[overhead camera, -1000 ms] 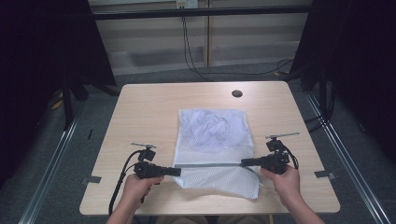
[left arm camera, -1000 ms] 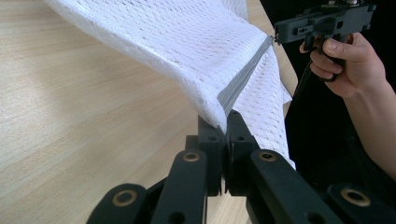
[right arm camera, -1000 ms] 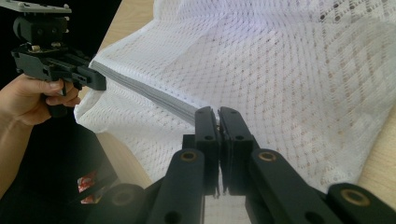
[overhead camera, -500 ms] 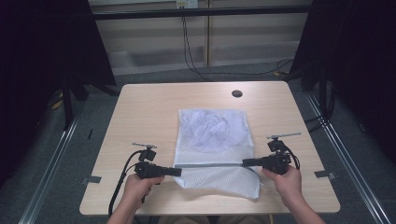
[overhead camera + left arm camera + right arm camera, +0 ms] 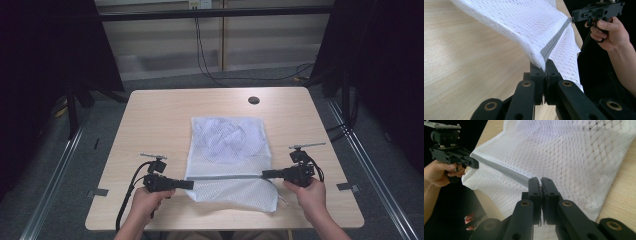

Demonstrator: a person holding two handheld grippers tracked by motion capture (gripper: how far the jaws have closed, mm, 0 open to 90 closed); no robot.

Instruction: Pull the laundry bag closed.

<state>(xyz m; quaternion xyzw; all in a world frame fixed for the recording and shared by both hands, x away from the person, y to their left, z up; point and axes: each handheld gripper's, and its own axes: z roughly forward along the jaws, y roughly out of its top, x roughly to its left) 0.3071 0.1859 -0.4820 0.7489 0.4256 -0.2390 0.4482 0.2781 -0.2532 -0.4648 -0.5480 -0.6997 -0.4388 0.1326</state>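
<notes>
A white mesh laundry bag (image 5: 231, 145) with a grey zipper band (image 5: 227, 176) lies in the middle of the light wooden table (image 5: 160, 115). Something white is bunched inside its far half. My left gripper (image 5: 189, 184) is shut on the left end of the zipper band, where the mesh bag (image 5: 524, 22) drapes over my jaws and the gripper (image 5: 544, 65) pinches the band. My right gripper (image 5: 266, 174) is shut on the band's right end, and the same gripper (image 5: 540, 181) clamps the grey strip against the mesh bag (image 5: 574, 152). The band is stretched taut between them, lifted slightly off the table.
A small dark round hole (image 5: 253, 100) sits near the table's far edge. Black cables trail from both grippers. Dark curtains, a metal frame and cables on the floor surround the table. Bare wood lies left, right and beyond the bag.
The right gripper has shifted slightly to the right, keeping the zipper band stretched. The left gripper stays in place.
</notes>
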